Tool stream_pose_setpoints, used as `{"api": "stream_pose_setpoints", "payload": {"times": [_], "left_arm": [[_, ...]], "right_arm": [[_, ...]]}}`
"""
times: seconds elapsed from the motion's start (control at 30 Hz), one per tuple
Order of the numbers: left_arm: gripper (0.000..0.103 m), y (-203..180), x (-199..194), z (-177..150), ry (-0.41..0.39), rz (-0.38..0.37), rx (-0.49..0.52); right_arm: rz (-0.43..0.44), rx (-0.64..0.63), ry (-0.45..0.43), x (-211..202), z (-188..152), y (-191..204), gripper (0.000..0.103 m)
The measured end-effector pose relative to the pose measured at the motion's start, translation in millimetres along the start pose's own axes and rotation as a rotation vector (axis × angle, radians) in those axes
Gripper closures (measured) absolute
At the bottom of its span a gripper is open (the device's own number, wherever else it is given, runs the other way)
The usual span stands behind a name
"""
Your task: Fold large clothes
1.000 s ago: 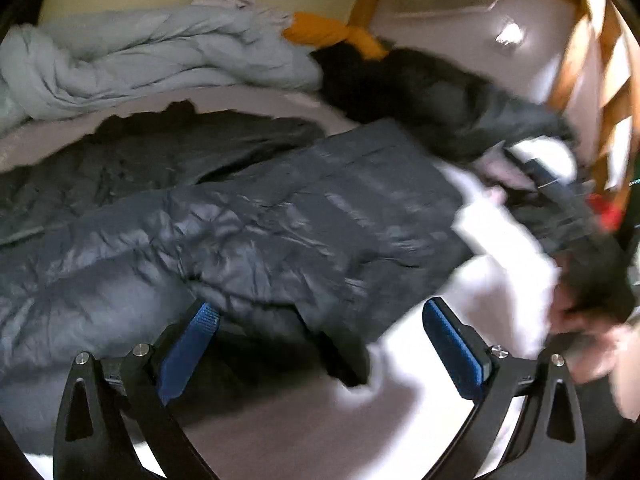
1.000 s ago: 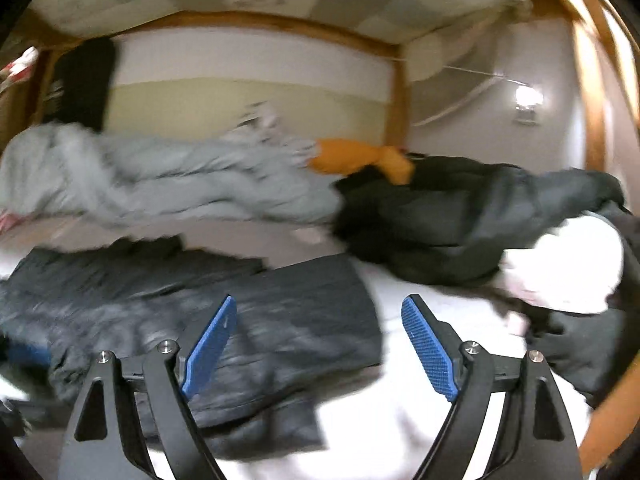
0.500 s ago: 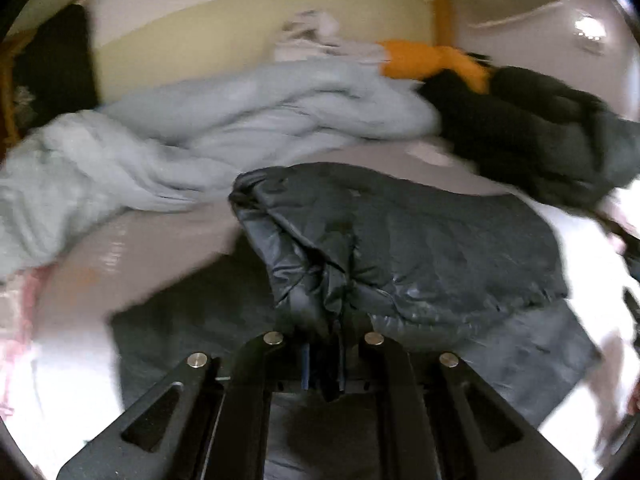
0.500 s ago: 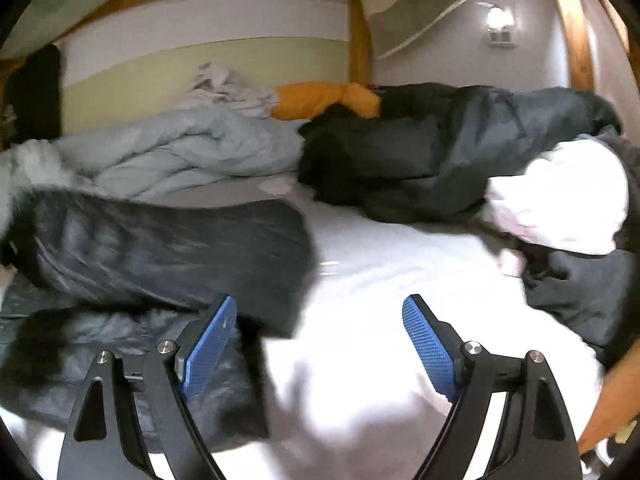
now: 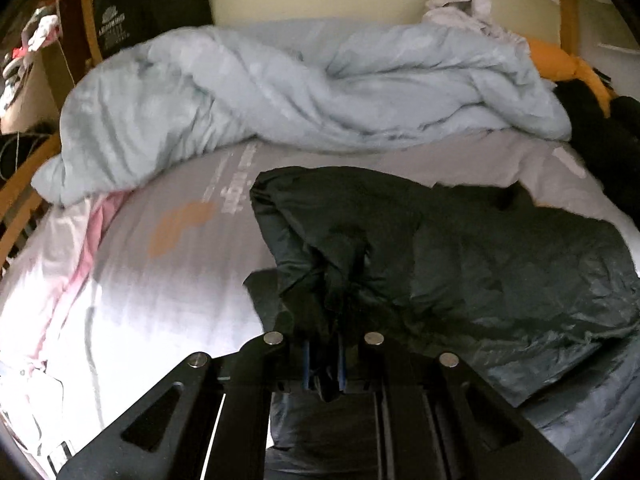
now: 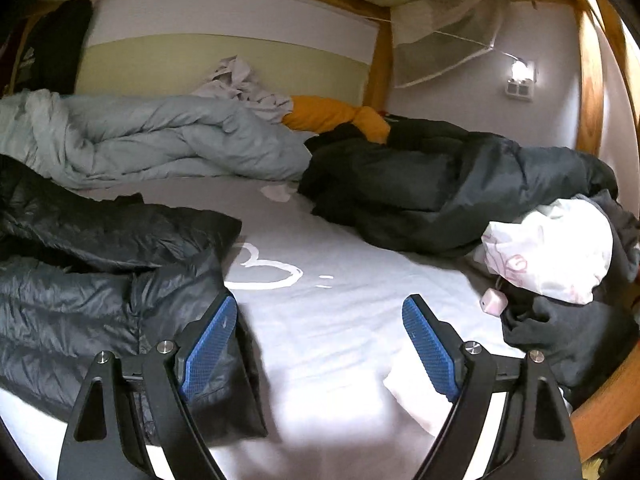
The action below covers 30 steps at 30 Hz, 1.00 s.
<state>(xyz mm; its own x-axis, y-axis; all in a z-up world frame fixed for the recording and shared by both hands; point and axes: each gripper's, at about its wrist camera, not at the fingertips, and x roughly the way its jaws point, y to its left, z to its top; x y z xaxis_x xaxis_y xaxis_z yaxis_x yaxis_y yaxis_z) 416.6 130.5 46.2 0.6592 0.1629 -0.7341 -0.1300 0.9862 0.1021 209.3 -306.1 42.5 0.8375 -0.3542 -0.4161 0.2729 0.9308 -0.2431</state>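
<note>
A dark grey puffer jacket (image 5: pixel 500 264) lies spread on the bed's pale sheet (image 5: pixel 168 280). My left gripper (image 5: pixel 325 364) is shut on a bunched edge of the jacket and holds it lifted over the rest of the jacket. In the right wrist view the same jacket (image 6: pixel 100 280) lies at the left, partly folded over itself. My right gripper (image 6: pixel 316 344) is open and empty above the sheet (image 6: pixel 340 300), its left finger (image 6: pixel 208 344) beside the jacket's edge.
A rumpled light blue duvet (image 5: pixel 300 80) lies along the back wall. A pile of dark coats (image 6: pixel 440 184), an orange item (image 6: pixel 340 116) and a white bag (image 6: pixel 552 252) sit at the right. Wooden bunk posts (image 6: pixel 592 80) frame the bed.
My left gripper closed on the jacket's edge and carried it leftward, folding it over. My right gripper stayed open and its view shifted right.
</note>
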Motion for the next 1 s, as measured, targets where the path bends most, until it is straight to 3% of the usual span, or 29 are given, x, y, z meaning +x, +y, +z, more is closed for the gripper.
{"api": "stream_pose_setpoints", "payload": {"times": [0.13, 0.27, 0.37, 0.4, 0.53, 0.6, 0.67, 0.77, 0.87, 0.93, 1.0], "left_arm": [[0.093, 0.3, 15.5, -9.7, 0.040, -0.012, 0.019], [0.092, 2.0, 22.0, -15.4, 0.047, 0.022, 0.056], [0.091, 9.5, 29.7, -17.7, 0.066, 0.020, 0.041], [0.090, 11.3, 31.8, -19.1, 0.074, 0.020, 0.035], [0.085, 13.7, 40.3, -27.1, 0.113, 0.064, 0.053], [0.081, 16.3, 42.2, -30.8, 0.121, 0.067, 0.059], [0.078, 20.1, 44.4, -34.4, 0.133, 0.072, 0.061], [0.075, 26.8, 52.4, -42.5, 0.174, 0.088, 0.058], [0.063, 34.3, 51.1, -51.5, 0.177, 0.093, 0.031], [0.060, 36.8, 40.6, -54.7, 0.139, 0.094, 0.030], [0.046, 39.2, 23.2, -57.3, 0.080, 0.094, 0.040]], "right_arm": [[0.007, -0.016, -0.015, -2.4, -1.3, 5.9, 0.016], [0.131, -0.009, -0.051, -5.2, -0.1, 12.1, 0.016], [0.348, 0.011, -0.083, -4.7, 11.1, 22.8, 0.037], [0.363, 0.003, -0.071, 0.3, 15.0, 27.7, 0.046], [0.407, -0.026, 0.092, 47.8, 19.2, 53.5, 0.067], [0.411, -0.012, 0.227, 84.1, 13.7, 58.3, 0.067], [0.379, 0.030, 0.308, 105.4, 5.9, 51.1, 0.067], [0.471, 0.152, 0.436, 130.6, -5.8, 32.7, 0.067], [0.463, 0.147, 0.439, 130.8, -8.4, 29.9, 0.067], [0.427, 0.095, 0.409, 124.0, -7.2, 36.7, 0.067], [0.382, 0.046, 0.372, 115.2, -4.8, 41.6, 0.067]]}}
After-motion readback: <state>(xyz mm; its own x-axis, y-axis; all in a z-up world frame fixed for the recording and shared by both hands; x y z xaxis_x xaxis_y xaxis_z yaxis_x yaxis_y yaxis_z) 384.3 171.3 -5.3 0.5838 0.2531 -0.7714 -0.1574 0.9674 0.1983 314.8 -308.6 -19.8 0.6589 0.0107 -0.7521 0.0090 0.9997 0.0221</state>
